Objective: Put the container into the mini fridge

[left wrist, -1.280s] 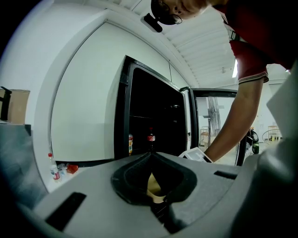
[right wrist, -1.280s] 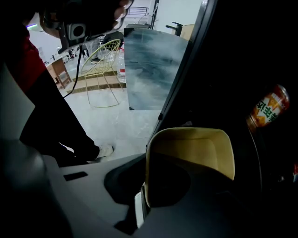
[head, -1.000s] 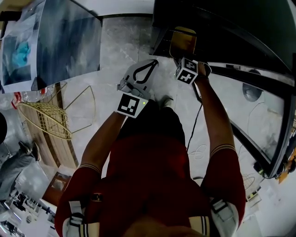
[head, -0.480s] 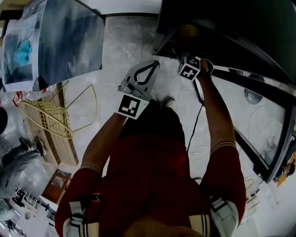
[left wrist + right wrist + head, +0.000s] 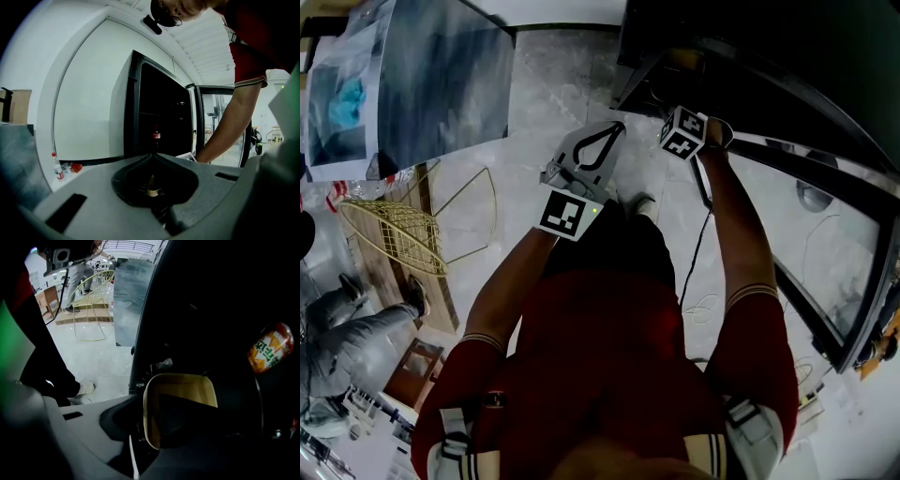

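One container (image 5: 180, 386), tan with rounded corners, sits inside the dark mouth of the one mini fridge (image 5: 741, 47), low at its front edge. It stands between the jaws of the right gripper (image 5: 157, 416), which are opening, with a gap showing beside the container's left rim. Of the two grippers, the left gripper (image 5: 152, 158) hangs outside the fridge above the pale floor (image 5: 553, 84); its jaws meet at the tips and hold nothing. The fridge door (image 5: 811, 230), a single glass panel in a dark frame, stands swung open on the person's right, beside the right forearm (image 5: 736, 225). Two drinks show inside: an orange-labelled bottle (image 5: 271, 350) up to the right of the container, and a red-labelled bottle (image 5: 156, 135) deeper in. On the floor are one gold wire chair (image 5: 398, 234), one dark grey panel (image 5: 441, 80) near the fridge's left side, one clear water bottle (image 5: 57, 166) by the white wall, and the person's shoe (image 5: 84, 388).
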The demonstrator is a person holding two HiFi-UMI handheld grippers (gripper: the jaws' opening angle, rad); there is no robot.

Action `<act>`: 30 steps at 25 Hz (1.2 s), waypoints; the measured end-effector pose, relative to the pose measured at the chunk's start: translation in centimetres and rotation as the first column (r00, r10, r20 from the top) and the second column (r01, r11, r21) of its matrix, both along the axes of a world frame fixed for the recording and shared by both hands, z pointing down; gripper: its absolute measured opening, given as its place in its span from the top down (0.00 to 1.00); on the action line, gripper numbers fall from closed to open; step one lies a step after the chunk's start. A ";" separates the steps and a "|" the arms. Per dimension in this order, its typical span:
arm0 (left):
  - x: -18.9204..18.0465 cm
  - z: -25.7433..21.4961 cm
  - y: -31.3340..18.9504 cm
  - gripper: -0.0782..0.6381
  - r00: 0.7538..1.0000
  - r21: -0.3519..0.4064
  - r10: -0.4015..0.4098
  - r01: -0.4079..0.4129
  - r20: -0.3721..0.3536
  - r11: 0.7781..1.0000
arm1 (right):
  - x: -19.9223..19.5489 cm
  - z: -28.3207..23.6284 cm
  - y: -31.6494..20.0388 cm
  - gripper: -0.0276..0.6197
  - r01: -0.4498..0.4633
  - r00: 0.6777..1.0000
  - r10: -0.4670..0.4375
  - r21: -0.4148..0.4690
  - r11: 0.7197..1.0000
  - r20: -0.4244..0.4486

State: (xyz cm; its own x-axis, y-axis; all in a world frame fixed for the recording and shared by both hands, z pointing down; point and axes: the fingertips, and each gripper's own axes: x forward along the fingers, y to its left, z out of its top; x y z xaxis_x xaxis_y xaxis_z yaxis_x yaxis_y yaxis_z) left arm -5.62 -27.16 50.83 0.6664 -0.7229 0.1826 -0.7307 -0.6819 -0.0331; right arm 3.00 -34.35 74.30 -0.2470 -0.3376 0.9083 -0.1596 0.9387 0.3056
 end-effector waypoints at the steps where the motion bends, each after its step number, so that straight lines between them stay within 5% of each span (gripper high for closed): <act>1: 0.1 -0.1 0.1 0.88 1.000 -0.001 0.000 0.000 -0.004 1.000 | 0.1 -0.2 0.0 0.79 0.000 1.000 0.000 0.017 1.000 0.000; 8: 0.9 -0.7 0.5 0.88 1.000 0.002 -0.003 0.003 -0.022 1.000 | 0.4 -3.1 0.5 0.73 -0.009 0.999 0.005 0.117 0.993 0.036; 20: 2.7 -3.8 2.2 0.88 0.999 0.010 -0.013 0.013 -0.044 1.000 | 0.8 -13.5 4.6 0.81 -0.084 0.970 0.041 0.173 0.981 0.238; 24: 3.4 -5.8 3.1 0.88 0.999 0.027 -0.020 0.022 -0.047 0.999 | 0.9 -17.8 6.7 0.85 -0.139 0.936 0.075 0.166 0.976 0.343; 30: 4.1 -8.6 4.1 0.88 0.994 0.033 -0.052 0.056 -0.093 0.998 | 0.4 -24.7 9.0 0.92 -0.249 0.830 0.147 0.122 0.961 0.538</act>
